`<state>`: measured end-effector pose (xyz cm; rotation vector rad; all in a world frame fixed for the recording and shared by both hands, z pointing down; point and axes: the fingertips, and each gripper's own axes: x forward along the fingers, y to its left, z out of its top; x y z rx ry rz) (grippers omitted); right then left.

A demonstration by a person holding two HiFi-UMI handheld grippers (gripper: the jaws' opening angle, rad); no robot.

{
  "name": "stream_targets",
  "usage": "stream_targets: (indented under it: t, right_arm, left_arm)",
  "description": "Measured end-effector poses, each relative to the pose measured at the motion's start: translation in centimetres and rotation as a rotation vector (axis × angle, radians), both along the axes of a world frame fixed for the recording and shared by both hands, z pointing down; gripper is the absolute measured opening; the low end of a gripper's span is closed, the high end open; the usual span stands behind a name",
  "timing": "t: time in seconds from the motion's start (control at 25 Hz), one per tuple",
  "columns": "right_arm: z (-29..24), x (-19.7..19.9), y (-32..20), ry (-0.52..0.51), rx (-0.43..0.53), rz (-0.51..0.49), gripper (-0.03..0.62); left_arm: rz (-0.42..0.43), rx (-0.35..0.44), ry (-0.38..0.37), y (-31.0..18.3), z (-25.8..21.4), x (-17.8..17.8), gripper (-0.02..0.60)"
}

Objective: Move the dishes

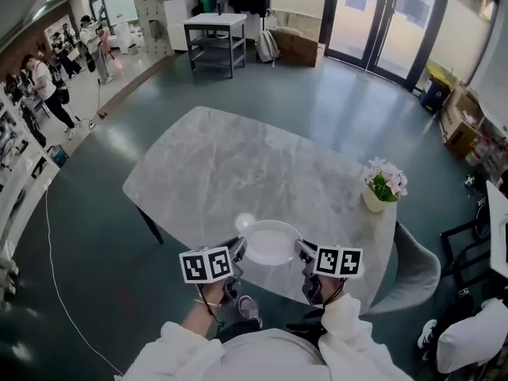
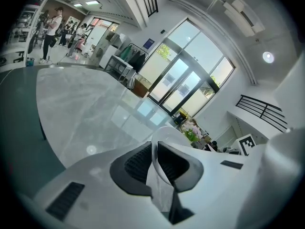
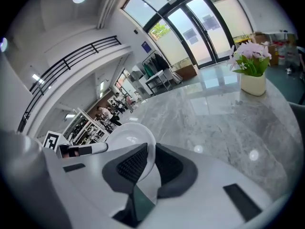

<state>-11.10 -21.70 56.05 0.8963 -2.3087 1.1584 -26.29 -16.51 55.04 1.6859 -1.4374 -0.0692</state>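
Note:
A white plate (image 1: 270, 241) hangs over the near edge of the grey marble table (image 1: 238, 173), held from both sides. My left gripper (image 1: 236, 252) is shut on the plate's left rim; in the left gripper view the rim (image 2: 159, 168) runs edge-on between the dark pads. My right gripper (image 1: 303, 252) is shut on the right rim, and in the right gripper view the plate (image 3: 131, 140) stands between its pads. The plate's underside is hidden.
A cream pot of pink flowers (image 1: 382, 186) stands at the table's right edge, also visible in the right gripper view as the flower pot (image 3: 253, 73). A grey chair (image 1: 417, 272) sits at the right. A dark side table (image 1: 214, 38) stands far back.

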Motion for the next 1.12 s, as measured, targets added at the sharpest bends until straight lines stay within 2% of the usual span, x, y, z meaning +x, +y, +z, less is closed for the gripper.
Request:
stream_targets:
  t: [0.28, 0.6, 1.12]
  right_arm:
    - [0.9, -0.4, -2.1, 0.038, -0.022, 0.082, 0.101]
    - [2.3, 1.7, -2.8, 0.096, -0.061, 0.163, 0.101]
    - [4.2, 1.9, -4.6, 0.067, -0.103, 0.218, 0.101]
  left_arm:
    - [0.077, -0.012, 0.052, -4.0, 1.6, -0.9, 0.029]
    - [0.157, -0.048, 0.113, -6.0, 4.0, 0.9, 0.029]
    - [0.219, -0.104, 0.071, -8.8, 5.4, 1.1, 0.029]
